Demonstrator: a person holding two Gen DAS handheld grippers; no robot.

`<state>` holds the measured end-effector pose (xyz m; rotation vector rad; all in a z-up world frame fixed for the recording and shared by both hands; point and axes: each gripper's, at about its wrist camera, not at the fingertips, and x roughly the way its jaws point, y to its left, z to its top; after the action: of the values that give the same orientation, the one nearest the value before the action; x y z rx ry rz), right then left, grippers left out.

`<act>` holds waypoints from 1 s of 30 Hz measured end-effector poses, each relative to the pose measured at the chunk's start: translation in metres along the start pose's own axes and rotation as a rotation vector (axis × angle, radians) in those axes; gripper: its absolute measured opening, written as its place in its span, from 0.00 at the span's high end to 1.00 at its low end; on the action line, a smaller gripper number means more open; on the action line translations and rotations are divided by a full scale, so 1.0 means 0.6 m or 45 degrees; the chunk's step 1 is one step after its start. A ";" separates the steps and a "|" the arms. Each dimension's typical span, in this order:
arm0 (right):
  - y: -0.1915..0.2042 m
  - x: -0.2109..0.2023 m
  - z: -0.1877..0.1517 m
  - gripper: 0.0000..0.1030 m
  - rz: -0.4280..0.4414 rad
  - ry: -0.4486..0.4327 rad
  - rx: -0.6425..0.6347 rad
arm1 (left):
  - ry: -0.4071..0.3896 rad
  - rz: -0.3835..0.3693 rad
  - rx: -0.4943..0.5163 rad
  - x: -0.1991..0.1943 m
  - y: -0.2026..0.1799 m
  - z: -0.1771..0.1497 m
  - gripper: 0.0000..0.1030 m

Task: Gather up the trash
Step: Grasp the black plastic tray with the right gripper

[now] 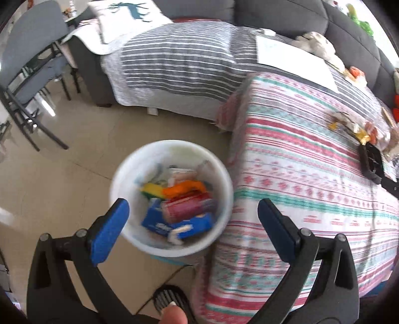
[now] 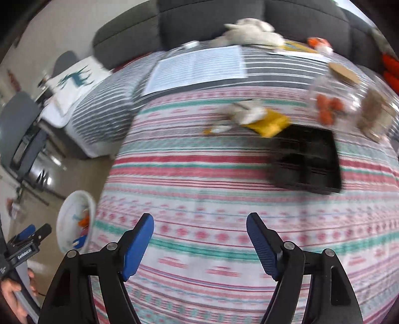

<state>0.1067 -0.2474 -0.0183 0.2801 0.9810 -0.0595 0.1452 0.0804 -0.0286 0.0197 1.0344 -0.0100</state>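
Note:
A white trash bin stands on the floor beside the cloth-covered table; it holds several wrappers and a pink can. My left gripper is open and empty above the bin. The bin also shows at the left in the right wrist view. My right gripper is open and empty above the striped tablecloth. A crumpled white wrapper, a yellow wrapper and a small scrap lie far ahead on the table. They show at the right in the left wrist view.
A black tray lies on the table next to clear jars. A paper sheet and a plush toy lie by the grey sofa. Grey chairs stand left on the floor.

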 end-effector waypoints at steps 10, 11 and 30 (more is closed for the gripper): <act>-0.179 -0.023 -0.008 0.22 -0.139 0.027 0.222 | 0.010 -0.097 0.091 0.014 -0.135 0.022 0.01; -0.191 -0.024 -0.009 0.22 -0.153 0.031 0.237 | 0.022 -0.106 0.093 0.020 -0.145 0.024 0.01; -0.259 0.065 0.061 0.22 -0.133 0.042 0.376 | 0.061 -0.183 0.066 0.083 -0.253 0.071 0.01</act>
<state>0.1307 -0.4032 -0.0635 0.5016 1.0191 -0.2976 0.2044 -0.0725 -0.0517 -0.0069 1.0815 -0.1678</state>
